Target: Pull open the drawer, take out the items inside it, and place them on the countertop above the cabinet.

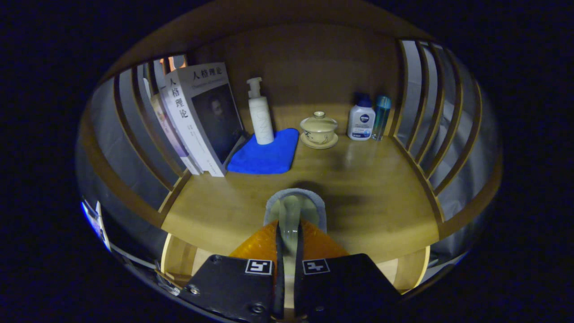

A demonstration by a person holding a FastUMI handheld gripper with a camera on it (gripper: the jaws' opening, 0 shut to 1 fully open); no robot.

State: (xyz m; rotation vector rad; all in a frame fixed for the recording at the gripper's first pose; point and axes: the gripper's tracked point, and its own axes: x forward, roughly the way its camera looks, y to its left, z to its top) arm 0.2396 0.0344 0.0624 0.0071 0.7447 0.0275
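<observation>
My gripper (pixel 292 224) hangs over the front edge of the wooden countertop (pixel 367 188). Its two orange fingers (pixel 262 244) stand nearly together and press on a pale, translucent item with a grey rim (pixel 293 199). The item sticks out ahead of the fingertips, above the countertop's front middle, and its shadow falls on the wood just beyond it. I cannot tell what the item is. Below the countertop's edge, light wooden panels (pixel 179 258) show on both sides of the gripper; they may be the drawer's sides.
At the back of the countertop, upright books (pixel 202 119) lean at the left. Then come a blue cloth (pixel 267 154) with a white pump bottle (pixel 261 114) on it, a lidded tea bowl on a saucer (pixel 319 130), a white blue-capped bottle (pixel 361 119) and a teal bottle (pixel 381 116). Slatted wooden sides (pixel 426 116) close in left and right.
</observation>
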